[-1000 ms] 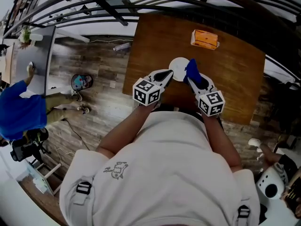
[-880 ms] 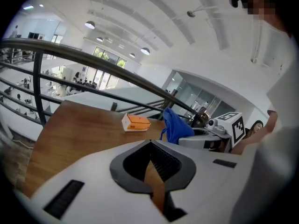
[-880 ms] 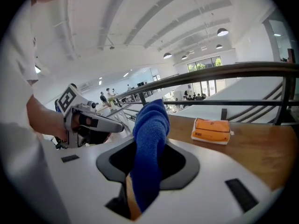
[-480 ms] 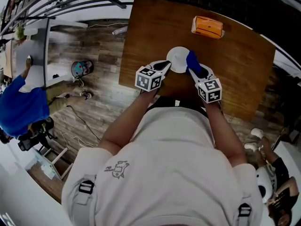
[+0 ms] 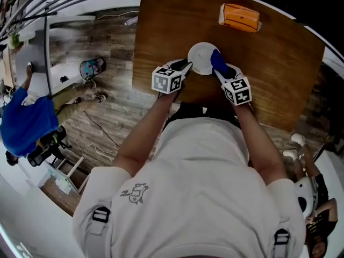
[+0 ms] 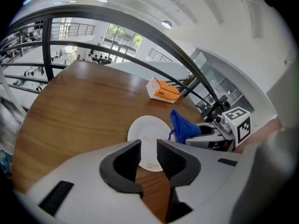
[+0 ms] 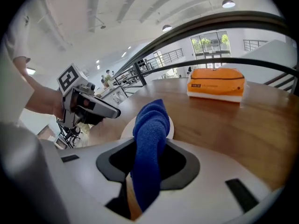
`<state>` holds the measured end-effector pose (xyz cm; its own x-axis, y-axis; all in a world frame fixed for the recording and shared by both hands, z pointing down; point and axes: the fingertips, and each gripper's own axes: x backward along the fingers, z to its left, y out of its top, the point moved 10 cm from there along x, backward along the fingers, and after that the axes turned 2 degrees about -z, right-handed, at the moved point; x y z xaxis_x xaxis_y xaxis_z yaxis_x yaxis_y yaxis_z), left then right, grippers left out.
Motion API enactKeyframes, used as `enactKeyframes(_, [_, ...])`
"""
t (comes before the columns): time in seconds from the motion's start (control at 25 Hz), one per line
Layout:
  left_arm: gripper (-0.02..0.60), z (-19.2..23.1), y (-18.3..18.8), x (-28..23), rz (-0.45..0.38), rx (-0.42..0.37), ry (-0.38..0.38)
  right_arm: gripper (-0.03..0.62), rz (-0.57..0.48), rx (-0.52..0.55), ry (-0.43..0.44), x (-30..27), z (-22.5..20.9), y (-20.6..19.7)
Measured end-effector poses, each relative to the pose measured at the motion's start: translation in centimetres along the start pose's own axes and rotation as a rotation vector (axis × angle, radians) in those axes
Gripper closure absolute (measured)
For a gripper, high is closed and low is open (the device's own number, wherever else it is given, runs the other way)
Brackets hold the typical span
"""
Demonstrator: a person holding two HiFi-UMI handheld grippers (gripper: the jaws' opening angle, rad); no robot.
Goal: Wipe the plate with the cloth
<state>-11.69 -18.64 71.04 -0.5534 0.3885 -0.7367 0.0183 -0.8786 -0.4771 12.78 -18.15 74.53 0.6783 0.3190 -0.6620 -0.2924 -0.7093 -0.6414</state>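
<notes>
The dark ribbed fingers (image 6: 125, 158) of the left gripper (image 6: 148, 149) stand apart, having just been opening, and they press on nothing. The near rim of the round white plate (image 6: 148, 129) shows in the gap at their tips, clear of both pads. The fingers (image 7: 180, 168) of the right gripper (image 5: 223, 71) are closed on a bunched blue terry cloth (image 7: 150, 139), which sticks up and out past the tips.

The plate lies flat on the brown wooden table (image 5: 279, 74). The left gripper is at the plate's near-left edge and the right gripper at its near-right edge. The cloth's free end hangs over that right rim, though I cannot tell if it touches the plate. An orange box (image 5: 239, 16) sits beyond the plate, well apart from it.

As for progress, the plate looks set down and let go, and the cloth is in hand right at the plate. The wiping itself appears to lie ahead, because the cloth is not yet spread on the face. A small yellowish mark (image 6: 151, 165) sits near the plate's near rim, and I cannot tell whether it is dirt or print.
</notes>
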Motion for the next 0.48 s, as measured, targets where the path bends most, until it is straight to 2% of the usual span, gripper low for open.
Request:
enactKeyframes(0.2, [0.445,1.4,-0.5,-1.3,0.013,0.055,0.023,0.462,0.026,-0.007,0.014,-1.1,-1.0,-0.8])
enactKeyframes(0.48, [0.433,2.2,-1.1,-2.3,0.059,0.058,0.015,0.462,0.05,-0.007,0.027,-1.9,-1.6,-1.9])
